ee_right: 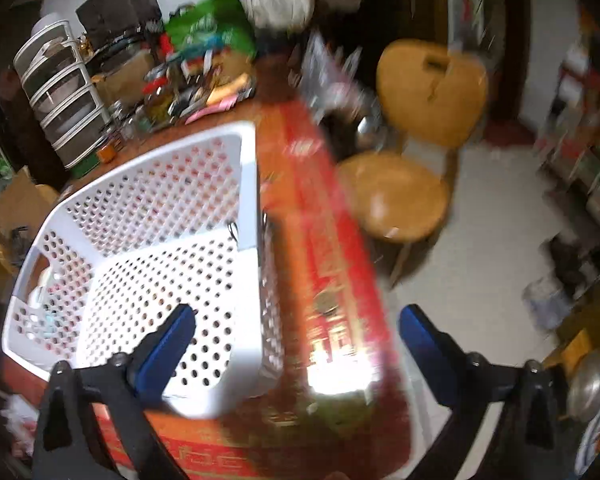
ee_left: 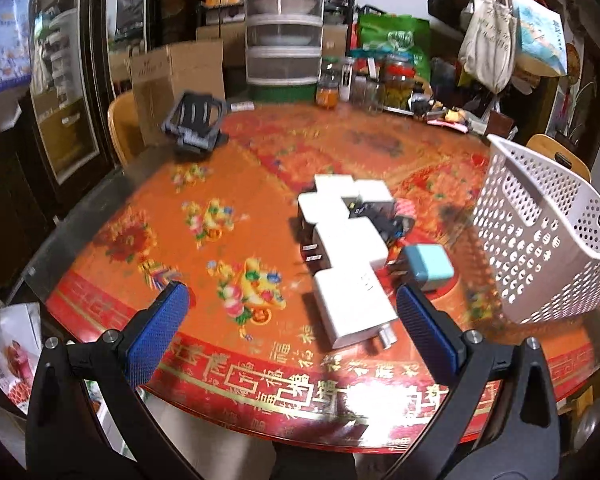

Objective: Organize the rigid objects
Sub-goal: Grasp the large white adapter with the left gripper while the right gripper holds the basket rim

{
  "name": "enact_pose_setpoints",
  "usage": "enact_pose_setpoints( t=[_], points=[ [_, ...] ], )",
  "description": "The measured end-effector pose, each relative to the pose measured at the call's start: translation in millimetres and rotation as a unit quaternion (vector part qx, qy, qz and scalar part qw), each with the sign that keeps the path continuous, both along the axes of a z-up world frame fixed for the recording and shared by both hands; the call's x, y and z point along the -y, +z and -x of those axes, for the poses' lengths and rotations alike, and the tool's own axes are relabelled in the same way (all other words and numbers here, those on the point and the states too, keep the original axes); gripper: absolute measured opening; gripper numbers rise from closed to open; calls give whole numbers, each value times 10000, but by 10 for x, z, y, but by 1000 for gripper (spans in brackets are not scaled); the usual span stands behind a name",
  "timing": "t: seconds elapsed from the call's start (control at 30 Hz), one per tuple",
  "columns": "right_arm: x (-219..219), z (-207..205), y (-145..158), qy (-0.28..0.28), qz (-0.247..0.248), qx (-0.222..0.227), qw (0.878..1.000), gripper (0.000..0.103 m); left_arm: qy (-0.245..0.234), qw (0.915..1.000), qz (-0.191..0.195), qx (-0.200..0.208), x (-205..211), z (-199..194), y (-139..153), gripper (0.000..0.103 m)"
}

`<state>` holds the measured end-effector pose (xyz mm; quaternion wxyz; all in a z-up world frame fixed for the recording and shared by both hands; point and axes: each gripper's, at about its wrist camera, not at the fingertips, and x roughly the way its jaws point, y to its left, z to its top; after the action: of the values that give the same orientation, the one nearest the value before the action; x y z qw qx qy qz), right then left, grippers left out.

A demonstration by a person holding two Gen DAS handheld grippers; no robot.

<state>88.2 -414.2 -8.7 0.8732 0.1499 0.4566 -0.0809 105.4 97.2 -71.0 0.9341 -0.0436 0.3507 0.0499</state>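
Several white chargers (ee_left: 346,236) and a light blue charger (ee_left: 428,266) lie clustered on the red patterned table (ee_left: 220,240), with small dark items among them. The nearest white charger (ee_left: 354,306) lies between my left gripper's (ee_left: 292,312) blue fingertips; the gripper is open and empty above the table's near edge. A white perforated basket (ee_left: 540,232) stands at the right of the chargers. In the right wrist view the basket (ee_right: 140,248) is empty inside. My right gripper (ee_right: 296,328) is open and empty over the basket's right wall and the table edge.
A dark stand (ee_left: 194,124) sits at the table's far left. Jars and clutter (ee_left: 380,80) line the far edge with stacked drawers (ee_left: 284,24) behind. A wooden chair (ee_right: 412,152) stands on the floor to the right of the table.
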Motion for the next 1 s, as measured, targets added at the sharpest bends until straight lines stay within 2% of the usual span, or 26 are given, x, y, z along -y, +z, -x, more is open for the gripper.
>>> enact_pose_setpoints(
  t=[0.07, 0.13, 0.23, 0.33, 0.4, 0.5, 0.7, 0.87, 0.97, 1.0],
  points=[
    [37, -53, -61, 29, -171, -28, 9998, 86, -21, 10000, -3, -84, -14, -64, -95, 102],
    [-6, -95, -65, 56, 41, -60, 10000, 84, -27, 9999, -72, -155, 0, -115, -154, 102],
    [-96, -207, -82, 177, 22, -193, 9997, 78, -106, 9996, -83, -268, 68, -181, -228, 102],
    [-167, -270, -82, 267, 5, -233, 9994, 64, -230, 9991, -99, -328, 162, -237, -287, 102],
    [-197, -307, -103, 307, -67, -249, 9992, 49, -320, 9988, -138, -356, 230, -260, -326, 102],
    [-208, -340, -143, 340, -285, -296, 9986, 37, -444, 9980, -123, -427, 295, -279, -390, 102],
    [-225, -366, -183, 283, -380, -353, 9983, 33, -594, 9964, -243, -560, 389, -396, -538, 102],
    [-241, -364, -182, 204, -236, -430, 9986, 33, -602, 9963, -89, -602, 364, -535, -599, 102],
    [-241, -369, -183, 205, -235, -441, 9985, 33, -628, 9959, -117, -636, 395, -594, -635, 96],
    [-243, -369, -184, 205, -239, -444, 9985, 33, -626, 9958, -120, -649, 408, -612, -649, 91]
  ],
)
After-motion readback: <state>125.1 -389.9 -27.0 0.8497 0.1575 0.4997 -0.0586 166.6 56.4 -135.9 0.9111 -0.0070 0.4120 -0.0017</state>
